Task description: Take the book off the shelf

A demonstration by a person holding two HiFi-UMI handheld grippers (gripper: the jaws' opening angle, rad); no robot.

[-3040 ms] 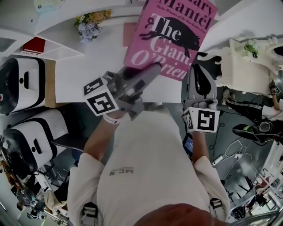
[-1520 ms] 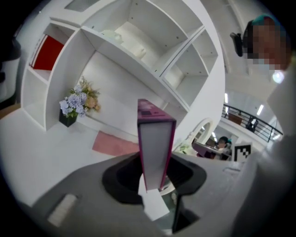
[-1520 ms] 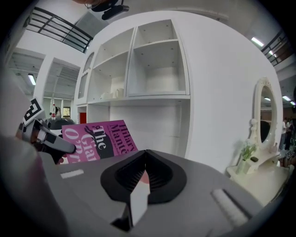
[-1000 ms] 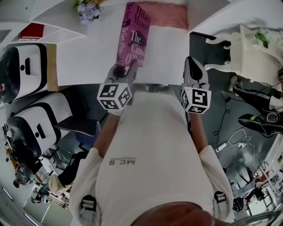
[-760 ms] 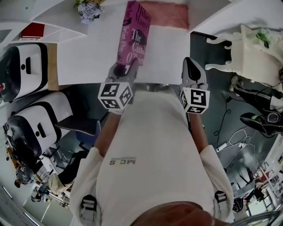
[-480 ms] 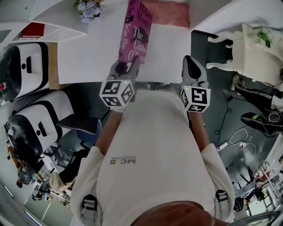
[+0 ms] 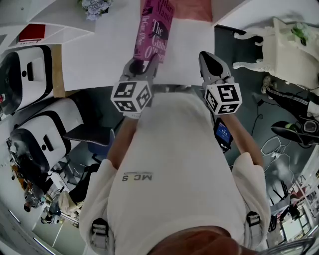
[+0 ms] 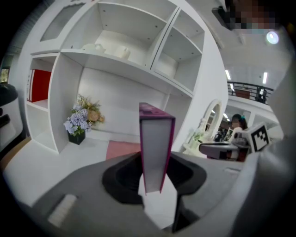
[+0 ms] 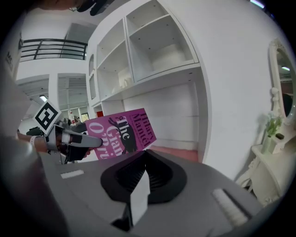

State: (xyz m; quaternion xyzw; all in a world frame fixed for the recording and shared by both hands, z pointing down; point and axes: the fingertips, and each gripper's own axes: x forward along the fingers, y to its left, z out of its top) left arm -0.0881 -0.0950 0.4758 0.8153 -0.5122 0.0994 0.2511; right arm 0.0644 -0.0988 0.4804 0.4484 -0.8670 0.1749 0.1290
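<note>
Since three seconds ago the book (image 7: 154, 35) has swung from cover-up to edge-on, and the person's right hand has drifted a little toward the counter's near edge.

Head view: the book hangs above the white counter (image 7: 99, 55), its spine up. Its long axis runs from the near edge toward the back, straight on from the left claw (image 7: 144, 62). That claw pinches the book's near short end. The right claw (image 7: 208, 57) sits just to the book's right, apart from it and over the near edge. It tapers to one point, so its jaws look pressed together. A pink mat (image 7: 192, 9) lies at the back edge, with flowers (image 7: 94, 6) toward the back left corner.

Left gripper view: the book (image 8: 155, 148) stands upright between the jaws of the left claw (image 8: 155, 194), page block facing the camera. The jaws are about half spread, and both pads press on the covers. The shelf (image 8: 125, 65) is well behind, so I judge the book already clear of it.

Right gripper view: the right claw (image 9: 138, 194) is closed on nothing. The book (image 9: 122, 134) lies ahead and to its left, cover toward it, tilted up and away from the left claw (image 9: 81, 141), which grips the lower end. The left hand already has the book. Any setting down on the counter would, I think, be done by that hand alone.
</note>
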